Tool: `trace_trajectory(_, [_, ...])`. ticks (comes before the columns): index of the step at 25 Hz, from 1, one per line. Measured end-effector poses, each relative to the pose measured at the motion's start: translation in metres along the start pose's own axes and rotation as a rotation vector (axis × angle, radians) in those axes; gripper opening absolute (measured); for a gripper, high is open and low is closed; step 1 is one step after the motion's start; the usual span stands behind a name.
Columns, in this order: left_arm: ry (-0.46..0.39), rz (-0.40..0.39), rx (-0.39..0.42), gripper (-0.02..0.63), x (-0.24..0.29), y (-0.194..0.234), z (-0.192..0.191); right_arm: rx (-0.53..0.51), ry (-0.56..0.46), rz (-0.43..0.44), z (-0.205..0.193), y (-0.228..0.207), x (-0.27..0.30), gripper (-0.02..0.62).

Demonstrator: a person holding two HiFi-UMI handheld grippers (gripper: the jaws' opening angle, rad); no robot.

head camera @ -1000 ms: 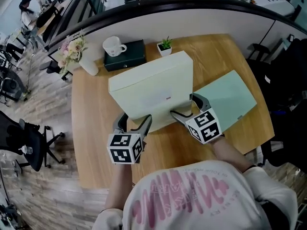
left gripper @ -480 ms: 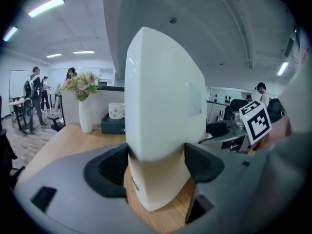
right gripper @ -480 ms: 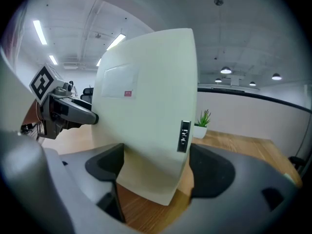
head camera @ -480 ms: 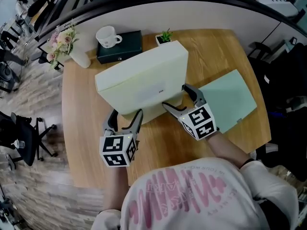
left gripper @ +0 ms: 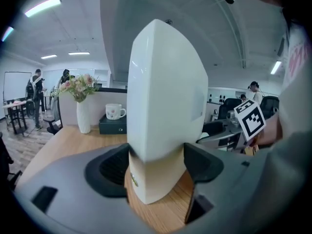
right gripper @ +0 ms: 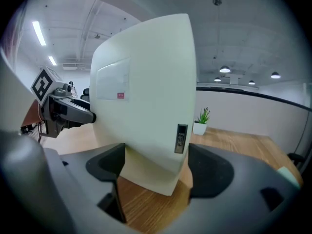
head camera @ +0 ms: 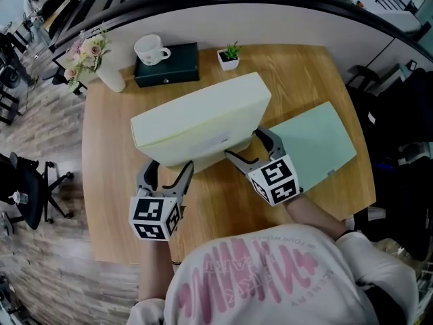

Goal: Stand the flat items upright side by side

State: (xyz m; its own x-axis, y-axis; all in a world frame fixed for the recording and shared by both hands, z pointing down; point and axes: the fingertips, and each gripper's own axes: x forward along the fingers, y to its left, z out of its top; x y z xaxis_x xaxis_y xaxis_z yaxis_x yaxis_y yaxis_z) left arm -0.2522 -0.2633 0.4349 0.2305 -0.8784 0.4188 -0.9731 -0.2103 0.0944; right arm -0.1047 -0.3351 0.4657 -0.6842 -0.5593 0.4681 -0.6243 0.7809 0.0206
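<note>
A large pale cream box [head camera: 199,124] stands on its long edge on the wooden table [head camera: 108,202], leaning a little. My left gripper [head camera: 167,171] is shut on its near left lower corner. In the left gripper view the box [left gripper: 165,106] fills the gap between both pads. My right gripper [head camera: 245,145] grips the near right lower corner. Its jaws have just been closing, with the box [right gripper: 146,96] between them, and both pads touch it. A flat green item [head camera: 311,144] lies on the table to the right of the box.
At the table's far edge stand a white mug [head camera: 150,48] on a dark case [head camera: 172,66], a small potted plant [head camera: 229,56] and a vase of flowers [head camera: 101,63]. An office chair [head camera: 27,195] stands on the floor at the left. A curved partition runs behind the table.
The head view has shifted, so the box and both grippers sit a little lower and further left in the picture. Both grippers stay at the box's lower corners.
</note>
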Motion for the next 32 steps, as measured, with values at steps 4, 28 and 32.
trace_trajectory(4, [0.006, -0.02, 0.015, 0.35, -0.005, -0.004, -0.004, -0.002, 0.034, -0.003, -0.004, 0.0, -0.004, 0.41])
trace_trajectory(28, [-0.021, 0.021, -0.064, 0.281, -0.03, -0.01, 0.003, 0.096, 0.003, -0.048, 0.014, 0.003, -0.023, 0.397])
trace_trajectory(32, [-0.021, 0.036, -0.07, 0.279, -0.039, -0.015, 0.004, 0.103, -0.008, -0.036, 0.017, 0.007, -0.031, 0.399])
